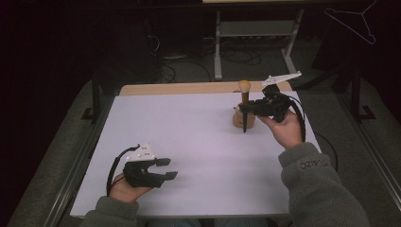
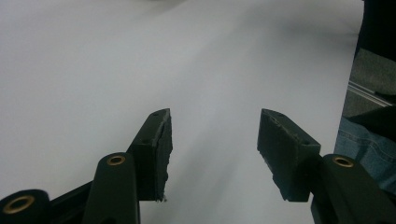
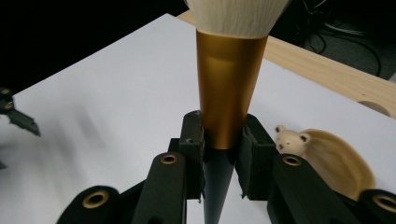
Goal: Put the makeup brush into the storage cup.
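High view: right claw (image 1: 246, 108) grips a makeup brush (image 1: 244, 105) upright, bristles up, tip pointing down, over the far right of the white desk (image 1: 198, 142), in front of a small wooden holder (image 1: 240, 119). Left claw (image 1: 167, 168) near the front left, parted, nothing in it.

Left gripper view: left claw (image 2: 212, 154) apart over bare desk.

Right gripper view: right claw (image 3: 223, 156) clamped on the brush (image 3: 229, 98) where the gold ferrule meets the black handle; wooden dish with bear figure (image 3: 334, 156) just right.

Left gripper (image 2: 214, 140): two black jaws apart, nothing between them, worn pads (image 2: 163, 149) facing inward. White table (image 2: 140, 60) beneath. Blue jeans (image 2: 369, 149) at right edge.
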The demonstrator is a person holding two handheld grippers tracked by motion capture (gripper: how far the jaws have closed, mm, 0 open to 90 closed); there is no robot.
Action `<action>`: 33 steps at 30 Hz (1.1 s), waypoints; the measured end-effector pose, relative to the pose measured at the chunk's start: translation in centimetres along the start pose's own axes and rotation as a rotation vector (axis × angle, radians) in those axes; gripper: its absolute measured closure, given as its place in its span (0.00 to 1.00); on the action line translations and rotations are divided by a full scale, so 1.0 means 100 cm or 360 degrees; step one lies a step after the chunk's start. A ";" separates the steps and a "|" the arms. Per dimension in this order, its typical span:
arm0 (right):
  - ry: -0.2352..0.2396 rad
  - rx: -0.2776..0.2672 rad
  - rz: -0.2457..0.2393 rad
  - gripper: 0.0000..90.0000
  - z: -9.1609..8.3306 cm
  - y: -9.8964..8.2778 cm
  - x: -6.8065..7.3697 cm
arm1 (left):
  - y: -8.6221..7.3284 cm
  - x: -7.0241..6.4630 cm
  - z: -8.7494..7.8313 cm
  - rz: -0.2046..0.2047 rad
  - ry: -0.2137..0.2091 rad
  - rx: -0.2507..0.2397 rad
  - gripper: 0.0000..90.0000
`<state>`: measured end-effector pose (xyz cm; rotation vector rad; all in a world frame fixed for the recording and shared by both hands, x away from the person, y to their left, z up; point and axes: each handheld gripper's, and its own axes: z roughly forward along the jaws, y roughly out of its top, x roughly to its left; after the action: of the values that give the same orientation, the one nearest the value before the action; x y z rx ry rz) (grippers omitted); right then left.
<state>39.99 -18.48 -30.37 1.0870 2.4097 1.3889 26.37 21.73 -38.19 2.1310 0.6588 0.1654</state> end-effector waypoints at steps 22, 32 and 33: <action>-0.0138 -0.0022 0.0101 0.81 0.002 0.035 -0.033 | -0.001 0.001 -0.001 -0.0019 -0.0003 -0.0017 0.49; -0.0214 -0.0032 0.0125 0.81 0.007 0.051 -0.045 | -0.001 0.003 -0.002 -0.0004 -0.0014 -0.0023 0.49; -0.0220 -0.0033 0.0139 0.81 0.007 0.052 -0.046 | -0.001 0.003 -0.002 -0.0004 -0.0014 -0.0023 0.49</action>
<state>46.30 -19.38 -27.58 1.2535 2.2711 1.3144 26.51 22.09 -38.16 2.1160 0.6534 0.1587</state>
